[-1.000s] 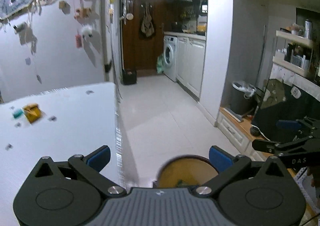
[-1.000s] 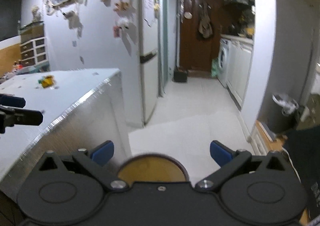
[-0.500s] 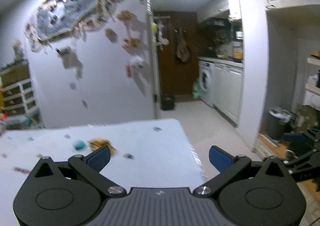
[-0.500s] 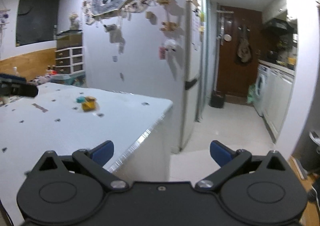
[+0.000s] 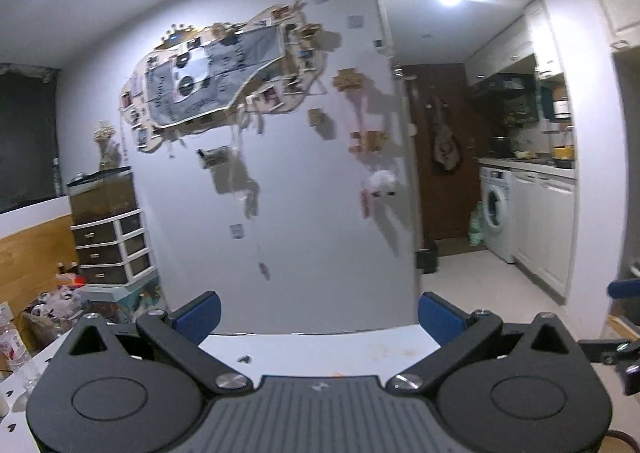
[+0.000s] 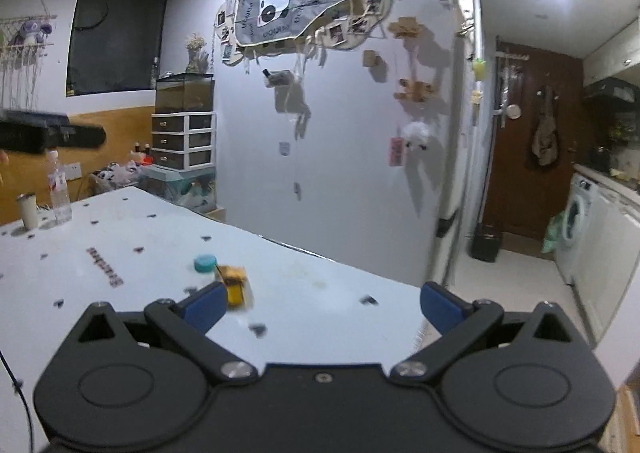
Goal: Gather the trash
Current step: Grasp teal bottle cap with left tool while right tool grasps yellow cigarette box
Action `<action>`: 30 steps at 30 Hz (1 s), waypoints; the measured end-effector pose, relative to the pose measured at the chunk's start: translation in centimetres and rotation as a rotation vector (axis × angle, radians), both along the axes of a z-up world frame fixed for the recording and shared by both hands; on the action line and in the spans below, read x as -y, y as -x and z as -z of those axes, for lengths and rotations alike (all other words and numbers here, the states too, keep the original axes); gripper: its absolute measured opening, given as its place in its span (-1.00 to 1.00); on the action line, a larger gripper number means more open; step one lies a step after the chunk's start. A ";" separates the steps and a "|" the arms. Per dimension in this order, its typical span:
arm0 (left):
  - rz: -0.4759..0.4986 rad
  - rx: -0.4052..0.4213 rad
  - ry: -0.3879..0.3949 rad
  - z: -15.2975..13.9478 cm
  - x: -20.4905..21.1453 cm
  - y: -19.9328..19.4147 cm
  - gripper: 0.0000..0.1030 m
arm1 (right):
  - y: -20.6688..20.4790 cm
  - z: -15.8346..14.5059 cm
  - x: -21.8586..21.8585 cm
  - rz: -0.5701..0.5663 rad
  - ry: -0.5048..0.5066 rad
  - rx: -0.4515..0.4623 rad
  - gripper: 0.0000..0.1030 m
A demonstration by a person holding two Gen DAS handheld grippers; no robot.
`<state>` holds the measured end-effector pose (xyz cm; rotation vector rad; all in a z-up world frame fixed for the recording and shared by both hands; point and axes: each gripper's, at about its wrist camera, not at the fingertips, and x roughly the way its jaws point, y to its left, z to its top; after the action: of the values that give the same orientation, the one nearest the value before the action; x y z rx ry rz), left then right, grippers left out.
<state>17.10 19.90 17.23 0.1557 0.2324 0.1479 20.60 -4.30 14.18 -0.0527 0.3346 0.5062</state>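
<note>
A crumpled yellow wrapper (image 6: 236, 285) lies on the white table (image 6: 120, 245) in the right wrist view, with a teal bottle cap (image 6: 205, 263) just behind it. My right gripper (image 6: 320, 303) is open and empty above the table's near side, its left fingertip just in front of the wrapper. My left gripper (image 5: 320, 313) is open and empty too, tilted up toward the decorated wall, over the white table (image 5: 340, 349). The left gripper's body shows as a dark bar (image 6: 48, 135) at the left edge of the right wrist view.
A clear bottle (image 6: 59, 189) and a small cup (image 6: 28, 211) stand at the table's far left. A drawer unit (image 6: 184, 141) and clutter sit behind it. The fridge (image 6: 452, 157) stands right of the wall. A small black bin (image 6: 486, 247) stands in the hallway.
Both grippers have swung left and tilted up, from the floor and the round bin to the table and wall. The wrapper and cap now lie close before the right gripper.
</note>
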 end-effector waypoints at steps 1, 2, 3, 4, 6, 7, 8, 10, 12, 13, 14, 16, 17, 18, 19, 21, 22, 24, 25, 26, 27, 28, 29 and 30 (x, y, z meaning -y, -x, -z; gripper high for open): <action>-0.012 0.004 0.010 0.6 -0.7 -1.2 1.00 | -1.1 -0.2 -1.0 -0.006 0.002 -0.001 1.00; -0.023 0.004 0.030 1.3 -1.5 -2.4 1.00 | -2.0 -0.4 -1.8 -0.008 0.007 0.003 1.00; -0.031 0.001 0.048 1.9 -2.2 -3.4 1.00 | -2.9 -0.5 -2.7 -0.008 0.011 0.010 1.00; -0.040 -0.005 0.068 2.8 -3.0 -4.7 1.00 | -3.7 -0.5 -3.4 -0.010 0.008 0.015 1.00; -0.062 -0.025 0.091 4.7 -4.2 -7.2 1.00 | -5.5 -0.4 -4.8 -0.028 -0.015 0.007 1.00; -0.074 -0.034 0.092 5.6 -4.6 -8.3 1.00 | -6.3 -0.2 -5.5 -0.039 -0.031 -0.001 1.00; -0.091 -0.043 0.088 6.6 -4.9 -9.3 1.00 | -7.0 0.0 -6.2 -0.047 -0.043 -0.006 1.00; -0.121 -0.070 0.078 8.4 -5.7 -11.5 1.00 | -8.3 0.8 -7.6 -0.066 -0.044 -0.010 1.00; -0.132 -0.096 0.078 10.1 -6.7 -13.5 1.00 | -9.3 1.8 -8.9 -0.079 -0.035 -0.016 1.00; -0.136 -0.100 0.086 10.7 -7.2 -14.2 1.00 | -9.8 2.3 -9.6 -0.088 -0.034 -0.020 1.00; -0.136 -0.105 0.097 11.3 -7.7 -14.8 1.00 | -10.3 2.8 -10.2 -0.104 -0.026 -0.026 1.00; -0.130 -0.107 0.123 12.6 -8.7 -15.6 1.00 | -11.1 3.8 -11.7 -0.113 -0.007 -0.027 1.00; -0.122 -0.107 0.135 13.1 -9.3 -16.0 1.00 | -11.6 4.5 -12.6 -0.112 0.003 -0.029 1.00; -0.114 -0.132 0.139 13.6 -9.9 -16.6 1.00 | -12.1 5.0 -13.5 -0.111 0.009 -0.037 1.00; -0.112 -0.149 0.137 13.9 -10.3 -17.1 1.00 | -12.5 5.6 -14.1 -0.117 0.007 -0.048 1.00; -0.111 -0.151 0.140 14.4 -11.4 -17.5 1.00 | -13.7 6.7 -15.7 -0.133 -0.008 -0.082 1.00; -0.112 -0.160 0.150 14.6 -11.9 -17.9 1.00 | -14.1 7.1 -16.3 -0.134 -0.012 -0.092 1.00; -0.129 -0.180 0.179 15.2 -13.2 -18.6 1.00 | -15.0 8.1 -17.9 -0.140 -0.016 -0.109 1.00; -0.136 -0.192 0.184 15.5 -13.6 -19.2 1.00 | -15.4 8.5 -18.6 -0.140 -0.019 -0.116 1.00; -0.132 -0.207 0.182 15.9 -14.1 -19.7 1.00 | -15.7 9.1 -19.3 -0.139 -0.023 -0.125 1.00; -0.126 -0.221 0.179 16.2 -14.5 -20.2 1.00 | -16.0 9.5 -19.9 -0.136 -0.028 -0.131 1.00; -0.123 -0.235 0.179 16.6 -14.9 -20.6 1.00 | -16.2 9.9 -20.7 -0.136 -0.028 -0.134 0.99; -0.121 -0.242 0.184 16.9 -15.3 -21.0 1.00 | -16.4 10.3 -21.2 -0.136 -0.026 -0.136 0.94; -0.115 -0.244 0.191 17.2 -15.6 -21.3 1.00 | -16.6 10.7 -21.8 -0.130 -0.025 -0.140 0.90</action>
<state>38.41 35.47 0.03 -0.0310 0.4975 0.2205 37.25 17.52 3.44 -0.0145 0.4634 0.6450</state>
